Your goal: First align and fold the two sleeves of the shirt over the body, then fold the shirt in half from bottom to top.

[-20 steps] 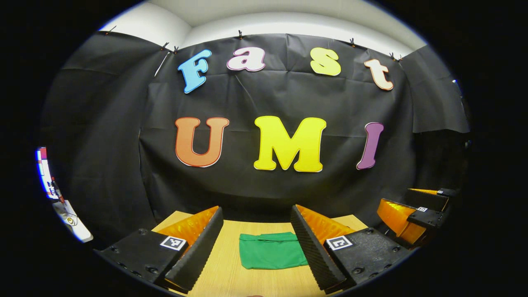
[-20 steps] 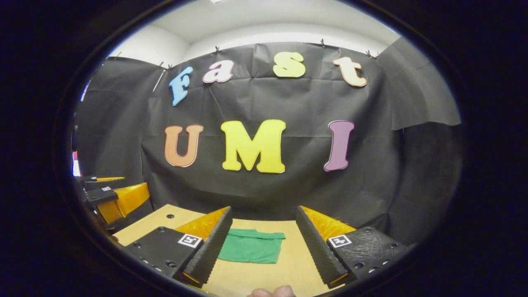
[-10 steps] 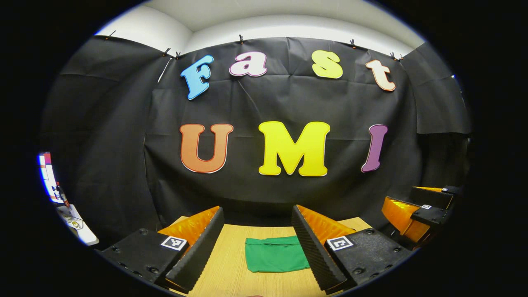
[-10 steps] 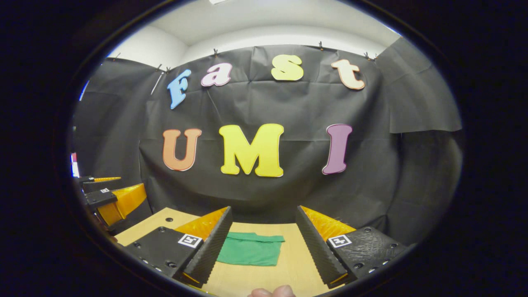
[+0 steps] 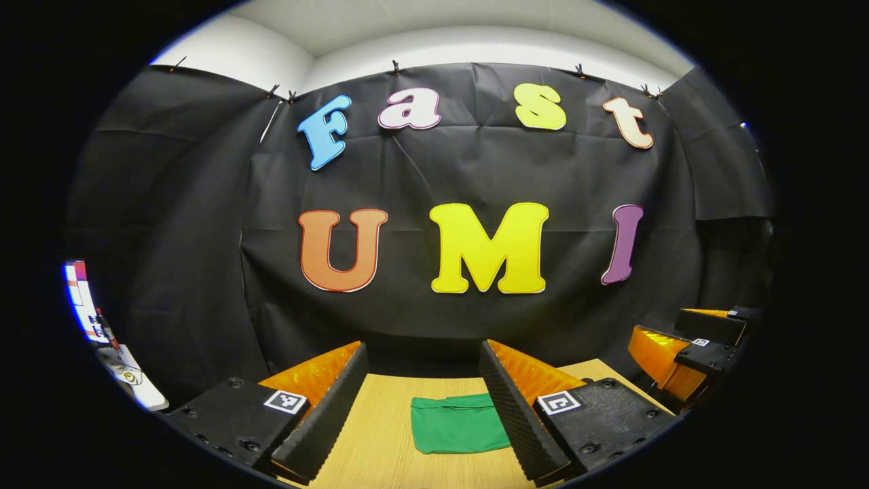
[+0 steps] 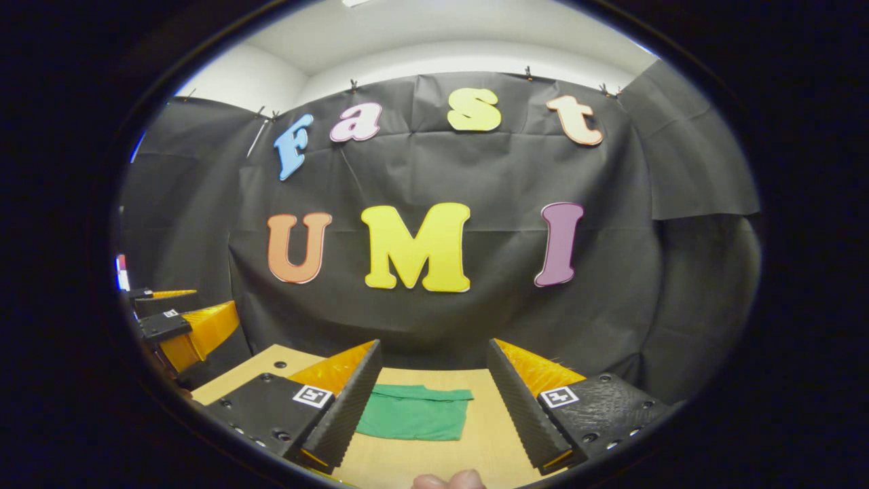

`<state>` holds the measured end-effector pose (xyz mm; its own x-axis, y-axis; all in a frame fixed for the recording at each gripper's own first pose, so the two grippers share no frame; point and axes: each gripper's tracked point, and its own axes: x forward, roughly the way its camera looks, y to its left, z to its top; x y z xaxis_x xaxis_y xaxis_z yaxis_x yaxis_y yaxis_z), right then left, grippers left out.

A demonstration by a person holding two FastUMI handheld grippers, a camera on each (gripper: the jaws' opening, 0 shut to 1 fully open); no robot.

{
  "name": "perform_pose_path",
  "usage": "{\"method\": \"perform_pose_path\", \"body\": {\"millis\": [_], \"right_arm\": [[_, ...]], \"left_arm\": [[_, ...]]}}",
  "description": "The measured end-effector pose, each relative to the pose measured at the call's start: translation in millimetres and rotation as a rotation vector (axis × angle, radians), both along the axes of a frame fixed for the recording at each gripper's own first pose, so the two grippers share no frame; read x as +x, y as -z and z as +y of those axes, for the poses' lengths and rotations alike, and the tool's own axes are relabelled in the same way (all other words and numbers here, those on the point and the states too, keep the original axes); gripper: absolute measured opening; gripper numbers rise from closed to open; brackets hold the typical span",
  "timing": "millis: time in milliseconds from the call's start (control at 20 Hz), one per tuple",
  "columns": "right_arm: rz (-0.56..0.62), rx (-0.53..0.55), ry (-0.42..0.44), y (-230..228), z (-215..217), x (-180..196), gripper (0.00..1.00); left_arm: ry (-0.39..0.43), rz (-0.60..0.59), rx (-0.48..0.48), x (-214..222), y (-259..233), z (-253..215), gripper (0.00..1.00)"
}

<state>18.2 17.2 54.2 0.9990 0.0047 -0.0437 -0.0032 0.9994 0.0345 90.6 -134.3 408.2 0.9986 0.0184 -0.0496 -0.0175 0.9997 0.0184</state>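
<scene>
A green shirt point(image 5: 459, 425) lies folded into a small flat rectangle on the wooden table point(image 5: 380, 448), near its far edge. My left gripper point(image 5: 424, 407) hovers above the table's near side, open, with nothing between its fingers; the shirt sits ahead, partly behind the right finger. In the right gripper view the same shirt point(image 6: 415, 413) lies ahead, partly behind the left finger. My right gripper point(image 6: 434, 401) is open and empty too. Each gripper appears at the edge of the other's view: the right gripper point(image 5: 686, 346) and the left gripper point(image 6: 183, 326).
The black cloth wall stands right behind the table's far edge. A fingertip point(image 6: 448, 481) of the holding hand pokes in at the bottom of the right gripper view. A small hole point(image 6: 274, 363) marks the table's far left corner. A bright screen point(image 5: 81, 299) glows at far left.
Both views have drifted slightly, so the shirt sits a little lower and more to the right in the left gripper view. The shirt itself has not moved. Both grippers stay open.
</scene>
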Motion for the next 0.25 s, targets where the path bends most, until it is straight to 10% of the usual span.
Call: {"method": "perform_pose_path", "body": {"millis": [250], "right_arm": [[-0.013,0.002,0.002,-4.1,4.7,8.3,0.94]], "left_arm": [[-0.004,0.005,0.009,15.1,-5.2,7.0,1.00]]}}
